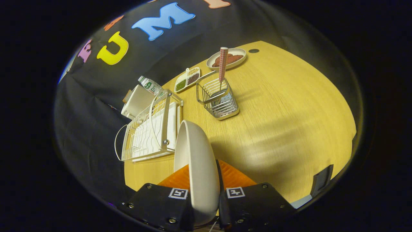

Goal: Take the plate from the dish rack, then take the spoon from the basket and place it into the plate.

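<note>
Gripper view: the claw clamps the white plate edge-on between both fingers, held above the worktop just beside the dish rack. The plate looks already lifted out. The spoon stands in the wire basket beyond, not yet fetched.

Warm yellowish light falls on the worktop, brightest on its far right half, while the surrounding cloth wall stays dim. The wire basket throws a soft shadow to its right, and a broad band of shade runs across the wood ahead of the plate. Fisheye distortion bends the worktop's edges strongly. Focus is fairly sharp, with little glare.
</note>
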Action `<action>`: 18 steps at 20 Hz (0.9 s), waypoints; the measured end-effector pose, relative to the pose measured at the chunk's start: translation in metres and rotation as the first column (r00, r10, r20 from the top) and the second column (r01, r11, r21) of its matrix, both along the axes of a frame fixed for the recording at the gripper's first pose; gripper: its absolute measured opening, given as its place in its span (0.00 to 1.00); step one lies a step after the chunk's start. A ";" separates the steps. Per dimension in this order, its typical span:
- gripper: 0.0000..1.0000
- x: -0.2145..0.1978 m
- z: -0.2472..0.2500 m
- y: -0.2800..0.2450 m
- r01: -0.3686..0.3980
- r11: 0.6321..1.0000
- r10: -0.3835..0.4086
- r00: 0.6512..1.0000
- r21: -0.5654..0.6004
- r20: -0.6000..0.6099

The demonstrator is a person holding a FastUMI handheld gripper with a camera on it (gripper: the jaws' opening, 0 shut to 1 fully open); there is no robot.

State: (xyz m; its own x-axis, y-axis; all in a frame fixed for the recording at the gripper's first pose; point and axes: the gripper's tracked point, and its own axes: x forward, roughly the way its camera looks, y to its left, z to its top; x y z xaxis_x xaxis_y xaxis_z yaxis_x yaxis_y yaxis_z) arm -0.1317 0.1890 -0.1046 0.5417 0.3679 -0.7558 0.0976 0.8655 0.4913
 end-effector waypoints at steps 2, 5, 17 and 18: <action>0.29 0.000 -0.015 0.001 -0.020 0.999 0.020 1.000 0.030 -0.003; 0.29 -0.003 -0.037 0.001 -0.035 0.996 0.037 0.999 0.077 -0.022; 0.46 0.008 -0.049 -0.046 -0.116 0.993 0.116 0.993 0.006 0.033; 0.48 0.006 -0.054 -0.056 -0.115 0.993 0.117 0.993 -0.039 0.027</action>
